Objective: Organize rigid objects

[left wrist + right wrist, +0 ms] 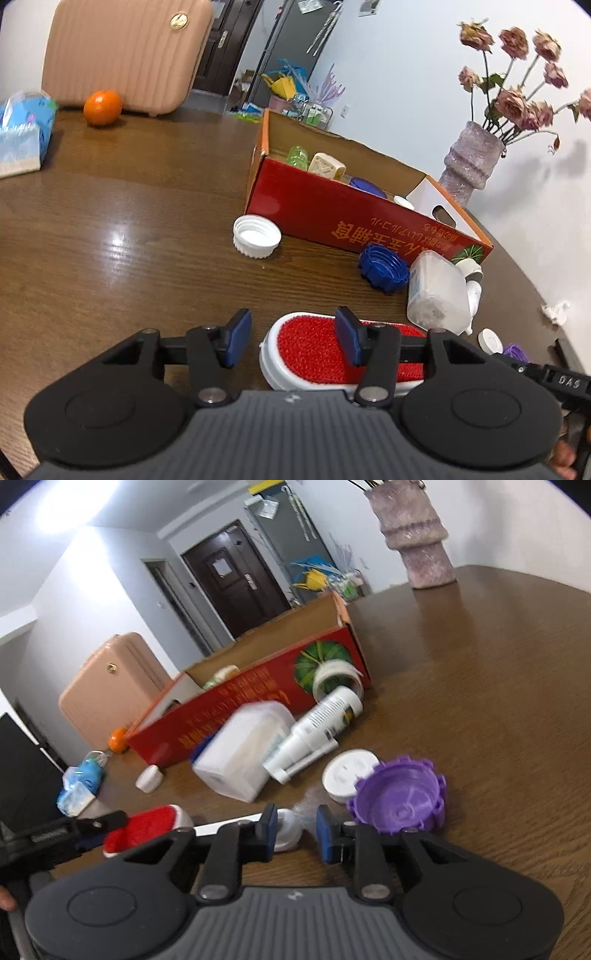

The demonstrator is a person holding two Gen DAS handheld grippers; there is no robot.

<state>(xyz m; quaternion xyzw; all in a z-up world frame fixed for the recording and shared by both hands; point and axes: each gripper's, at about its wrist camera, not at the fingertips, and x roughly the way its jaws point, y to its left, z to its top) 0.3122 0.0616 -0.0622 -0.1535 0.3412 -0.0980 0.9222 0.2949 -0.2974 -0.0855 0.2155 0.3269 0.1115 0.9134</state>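
A white oval brush (314, 354) with a red bristle face lay on the wood surface (129, 258) between the left gripper (291, 341) fingers, which stood apart around it, untouching. At two o'clock sat a blue cap (384, 269); beyond, a red box (332, 214). The right gripper (295, 829) fingers were narrowly parted, gripping nothing.

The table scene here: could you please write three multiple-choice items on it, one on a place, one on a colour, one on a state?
1. Where does the orange sit?
A. in the box
B. on the table by the pink suitcase
C. in a gripper

2. What colour is the ridged cap beside the white lid?
A. purple
B. green
C. yellow

3. How does the red box stand?
A. taped shut
B. open-topped, things inside
C. upside down

Answers: 1 B, it rests on the wood before the suitcase. 2 A, it shows purple. 3 B, a cream block shows over its wall.
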